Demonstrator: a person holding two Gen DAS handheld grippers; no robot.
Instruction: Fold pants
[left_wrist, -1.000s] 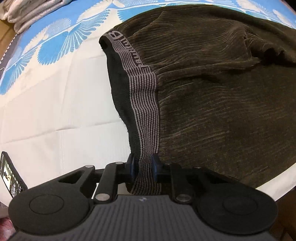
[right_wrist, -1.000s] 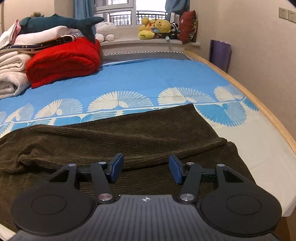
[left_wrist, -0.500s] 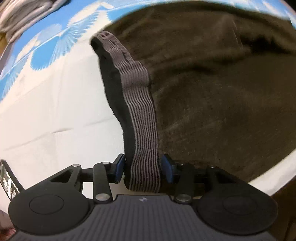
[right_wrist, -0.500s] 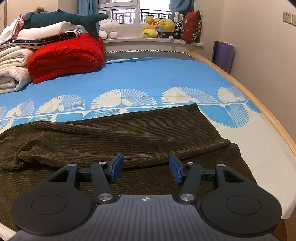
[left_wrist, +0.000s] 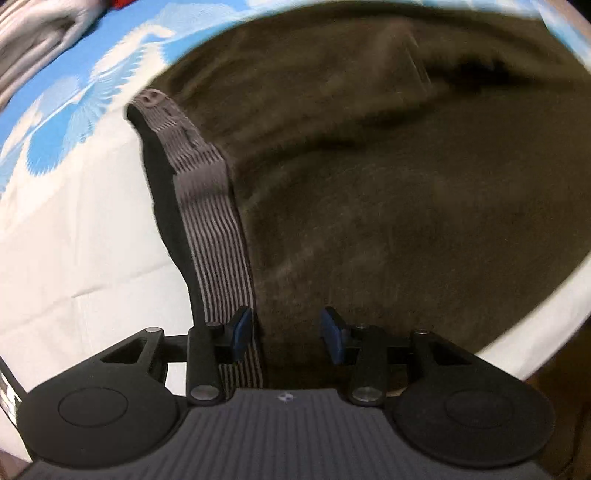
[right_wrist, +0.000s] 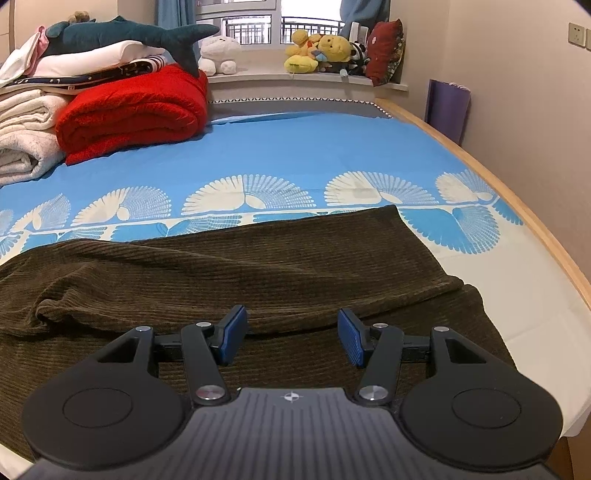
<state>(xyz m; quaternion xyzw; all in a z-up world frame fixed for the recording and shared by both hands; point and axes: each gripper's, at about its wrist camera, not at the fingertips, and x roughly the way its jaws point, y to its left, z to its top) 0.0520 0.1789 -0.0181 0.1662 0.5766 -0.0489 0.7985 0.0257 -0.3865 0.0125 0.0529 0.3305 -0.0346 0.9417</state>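
We see the brown pants (right_wrist: 236, 280) spread across the lower half of the frame on the blue bedsheet (right_wrist: 295, 155). Our left gripper (left_wrist: 286, 332) gapes beside the striped waistband (left_wrist: 218, 236); our right gripper (right_wrist: 291, 336) hovers wide open, holding nothing.

Left view motion-blurred, dim; right sharp, window-lit (right_wrist: 280, 18); fisheye-warped edges.

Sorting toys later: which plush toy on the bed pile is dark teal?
The shark, lying on top of the folded bedding; the windowsill toys are white or yellow.
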